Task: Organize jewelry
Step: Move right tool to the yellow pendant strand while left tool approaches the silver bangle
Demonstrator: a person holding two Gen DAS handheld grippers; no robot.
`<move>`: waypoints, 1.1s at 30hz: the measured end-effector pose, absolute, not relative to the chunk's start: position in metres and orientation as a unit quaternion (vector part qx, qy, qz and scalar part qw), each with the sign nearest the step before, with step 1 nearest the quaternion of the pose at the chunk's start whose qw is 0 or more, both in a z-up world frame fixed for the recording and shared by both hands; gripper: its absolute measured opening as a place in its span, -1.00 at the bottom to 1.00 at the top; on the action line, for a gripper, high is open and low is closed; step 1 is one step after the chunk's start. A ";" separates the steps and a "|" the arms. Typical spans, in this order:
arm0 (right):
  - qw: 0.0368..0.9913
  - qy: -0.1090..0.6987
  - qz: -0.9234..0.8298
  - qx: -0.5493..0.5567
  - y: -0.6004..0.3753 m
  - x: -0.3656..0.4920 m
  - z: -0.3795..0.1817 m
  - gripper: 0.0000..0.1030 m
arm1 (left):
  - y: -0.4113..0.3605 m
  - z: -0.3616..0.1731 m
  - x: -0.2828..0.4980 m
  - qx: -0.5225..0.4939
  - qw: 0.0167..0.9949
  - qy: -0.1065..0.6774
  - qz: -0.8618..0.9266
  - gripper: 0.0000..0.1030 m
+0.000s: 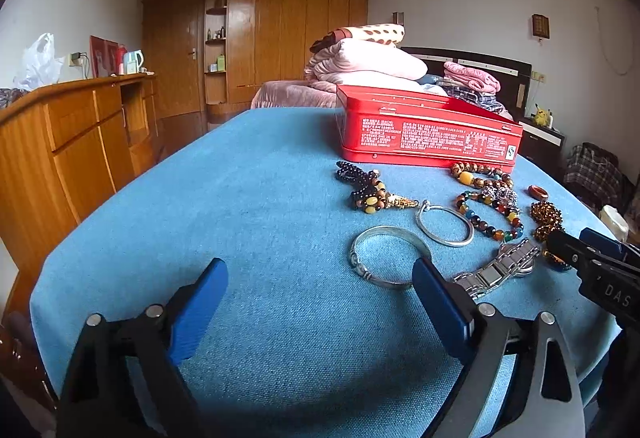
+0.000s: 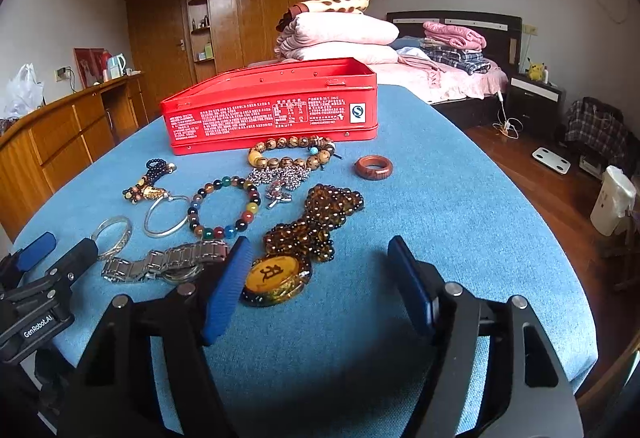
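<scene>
Jewelry lies scattered on a blue tablecloth [image 2: 440, 218] in front of an open red tin [image 2: 272, 114]. My right gripper [image 2: 320, 250] is open low over the cloth. An amber bead necklace with a round yellow pendant [image 2: 276, 276] lies between its fingers, beside the left pad and untouched. My left gripper [image 1: 320, 270] is open too, with only bare cloth between the fingers. A wide silver bangle [image 1: 360, 266] rests just beyond its right fingertip, and a steel watch [image 1: 496, 270] lies to the right of that. Farther back are a thin silver bangle [image 1: 448, 243] and a multicoloured bead bracelet [image 2: 200, 222].
A wooden bead bracelet [image 2: 288, 158], a silver chain [image 2: 280, 178] and a brown ring [image 2: 374, 168] lie near the tin. A dark bead cluster [image 1: 368, 190] sits further left. A wooden sideboard [image 1: 80, 142] stands left; a bed [image 2: 460, 78] lies behind.
</scene>
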State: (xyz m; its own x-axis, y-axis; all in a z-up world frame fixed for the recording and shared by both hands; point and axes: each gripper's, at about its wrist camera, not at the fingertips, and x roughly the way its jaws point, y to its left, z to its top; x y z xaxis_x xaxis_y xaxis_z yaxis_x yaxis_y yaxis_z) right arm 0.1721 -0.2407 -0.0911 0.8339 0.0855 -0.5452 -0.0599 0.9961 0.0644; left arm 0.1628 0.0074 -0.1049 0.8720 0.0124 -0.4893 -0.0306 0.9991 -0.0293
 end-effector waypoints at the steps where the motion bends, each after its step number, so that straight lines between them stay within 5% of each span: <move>1: 0.957 0.287 0.037 0.022 -0.240 0.173 -0.092 0.34 | 0.008 -0.105 0.163 -0.019 0.967 0.252 0.012 0.78; 5: 0.956 0.292 0.028 -0.008 -0.228 0.177 -0.096 0.47 | 0.012 -0.106 0.162 -0.021 0.968 0.251 0.012 0.78; 12: 0.955 0.294 0.029 -0.008 -0.230 0.184 -0.095 0.40 | 0.016 -0.105 0.161 -0.026 0.968 0.249 0.005 0.78; 16: 0.957 0.290 0.023 -0.017 -0.234 0.184 -0.094 -0.17 | 0.008 -0.106 0.165 -0.021 0.966 0.258 -0.007 0.78; 19: 0.957 0.291 0.017 0.003 -0.244 0.185 -0.093 -0.36 | 0.003 -0.104 0.168 -0.024 0.965 0.259 -0.017 0.78; 33: 0.956 0.293 0.017 0.011 -0.243 0.195 -0.095 -0.22 | -0.015 -0.109 0.181 -0.020 0.964 0.265 -0.024 0.71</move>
State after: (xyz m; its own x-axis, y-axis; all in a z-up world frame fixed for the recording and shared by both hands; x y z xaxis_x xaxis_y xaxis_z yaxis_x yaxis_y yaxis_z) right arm 0.1953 -0.2429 -0.0946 0.8278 0.0383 -0.5598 -0.0253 0.9992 0.0310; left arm 0.1810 -0.0148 -0.1089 0.8588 -0.0571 -0.5091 0.0355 0.9980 -0.0520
